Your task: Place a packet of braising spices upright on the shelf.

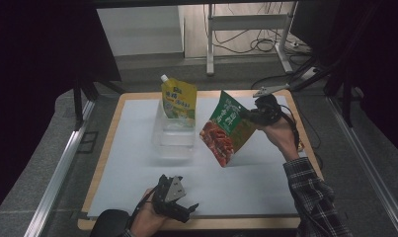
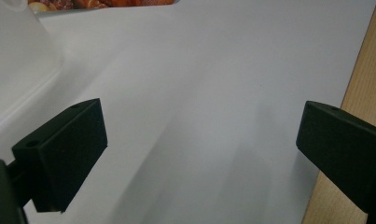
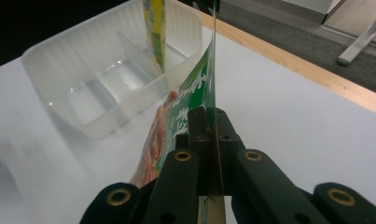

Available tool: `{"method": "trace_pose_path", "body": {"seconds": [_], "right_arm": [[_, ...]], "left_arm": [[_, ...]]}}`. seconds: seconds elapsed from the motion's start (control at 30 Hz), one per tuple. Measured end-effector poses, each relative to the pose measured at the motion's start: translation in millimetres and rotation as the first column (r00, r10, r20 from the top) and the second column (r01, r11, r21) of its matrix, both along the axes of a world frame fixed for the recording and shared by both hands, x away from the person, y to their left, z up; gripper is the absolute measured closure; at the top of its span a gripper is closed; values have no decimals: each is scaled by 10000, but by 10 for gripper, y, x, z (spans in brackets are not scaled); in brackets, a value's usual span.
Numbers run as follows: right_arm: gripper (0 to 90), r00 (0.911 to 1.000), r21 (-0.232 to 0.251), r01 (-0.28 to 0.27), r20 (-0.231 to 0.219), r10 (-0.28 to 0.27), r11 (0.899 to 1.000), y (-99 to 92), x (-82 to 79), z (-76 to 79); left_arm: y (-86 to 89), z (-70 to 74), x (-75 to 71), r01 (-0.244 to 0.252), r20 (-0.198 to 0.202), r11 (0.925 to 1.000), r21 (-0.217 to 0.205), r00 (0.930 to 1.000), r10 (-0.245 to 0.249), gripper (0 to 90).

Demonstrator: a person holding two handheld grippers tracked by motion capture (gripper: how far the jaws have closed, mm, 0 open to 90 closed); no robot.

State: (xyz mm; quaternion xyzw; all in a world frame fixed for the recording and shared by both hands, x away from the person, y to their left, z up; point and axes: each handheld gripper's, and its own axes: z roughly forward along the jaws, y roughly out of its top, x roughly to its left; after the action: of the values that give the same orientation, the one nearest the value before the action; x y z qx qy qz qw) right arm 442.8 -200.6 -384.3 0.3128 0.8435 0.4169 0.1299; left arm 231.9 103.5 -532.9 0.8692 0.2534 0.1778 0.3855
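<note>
Far left, near table edge: left gripper (image 1: 179, 205) in the person's left hand (image 1: 149, 219), resting low by the front edge of the white sheet (image 1: 132, 163). Jaws wide apart, nothing btwn them; in the left gripper view just bare sheet shows btwn the two black jaws, w/ the wooden table edge (image 2: 363, 74) at the right side and a corner of the clear tub (image 2: 17, 60) top left.

Centre: clear plastic tub (image 1: 173, 136) sits on the sheet, toward the back. Yellow spout pouch (image 1: 178, 100) stands upright in its back end, white cap up. Right gripper view has the same tub (image 3: 101, 88) w/ a divider inside and the yellow pouch (image 3: 155, 28) edge-on in the far compartment.

Right of centre: green-and-red food pouch (image 1: 226, 127), tilted, lower corner pointing down, held up off the sheet just right of the tub, not touching it as far as I can tell. Right gripper (image 1: 253, 116) clamped tight on its upper right edge; right gripper view shows jaws closed on the thin pouch (image 3: 185, 107) edge. Right hand (image 1: 280, 136), plaid sleeve (image 1: 312, 195) coming in from bottom right.
</note>
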Motion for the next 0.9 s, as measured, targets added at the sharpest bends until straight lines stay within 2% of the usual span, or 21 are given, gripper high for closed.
{"method": "trace_pose_path", "body": {"seconds": [0.17,0.3,0.57,0.73,0.9], "right_arm": [[888,9995,73,-284,133,283,9996,94,-45,119],[888,9984,-85,-464,312,466,9989,164,-79,208],[888,9970,-479,-480,591,508,9977,234,-89,321],[888,9969,-318,-463,629,482,9984,214,-74,369],[888,9955,-41,-721,615,722,9974,221,-86,441]], "left_arm": [[-3,-1,-3,2,-15,10000,-13,10000,-2,16],[-7,0,-6,16,-7,10000,-37,10000,-16,16],[-2,5,-5,-15,-12,9999,-135,10000,15,15],[13,15,0,-43,-10,9995,-322,10000,42,14],[16,18,2,-50,11,9993,-358,10000,50,11]]}}
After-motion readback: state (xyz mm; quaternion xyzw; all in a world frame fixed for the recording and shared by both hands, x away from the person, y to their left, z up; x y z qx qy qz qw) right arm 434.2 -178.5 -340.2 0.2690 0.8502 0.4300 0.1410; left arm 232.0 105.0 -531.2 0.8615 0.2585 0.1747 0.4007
